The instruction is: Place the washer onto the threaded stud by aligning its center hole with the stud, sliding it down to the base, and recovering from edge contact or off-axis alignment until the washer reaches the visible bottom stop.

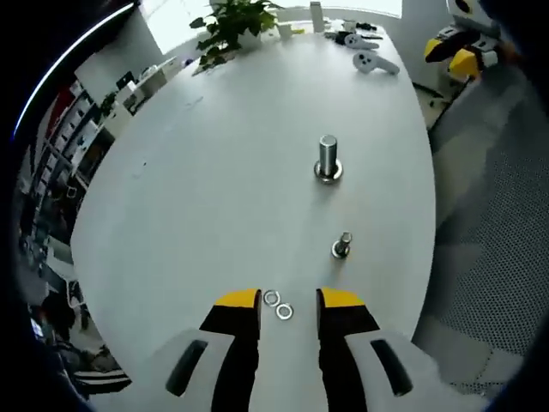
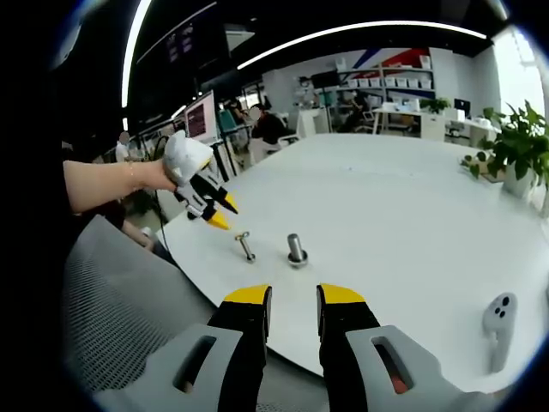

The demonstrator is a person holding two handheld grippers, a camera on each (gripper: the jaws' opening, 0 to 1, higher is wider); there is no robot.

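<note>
The pickup step is in hand: the left gripper [image 1: 288, 298], jaws apart and empty (as the right gripper [image 2: 292, 295]), must be closed on a washer [image 1: 272, 298] well short of the threaded stud [image 1: 341, 246].

A large white oval bench [image 1: 223, 172] is stretching across an open-plan office. A leafy green potted plant [image 1: 230, 24] is sitting at its far end beside a bright window, and another plant [image 2: 519, 142] is showing in the right gripper view. A grey mesh chair back [image 2: 111, 300] is standing beside the bench. Long curved ceiling light strips [image 2: 360, 33] are glowing against a dark ceiling. White shelving with storage boxes [image 2: 403, 81] is lining the far wall, and desks with monitors [image 2: 202, 116] are filling the middle distance.
</note>
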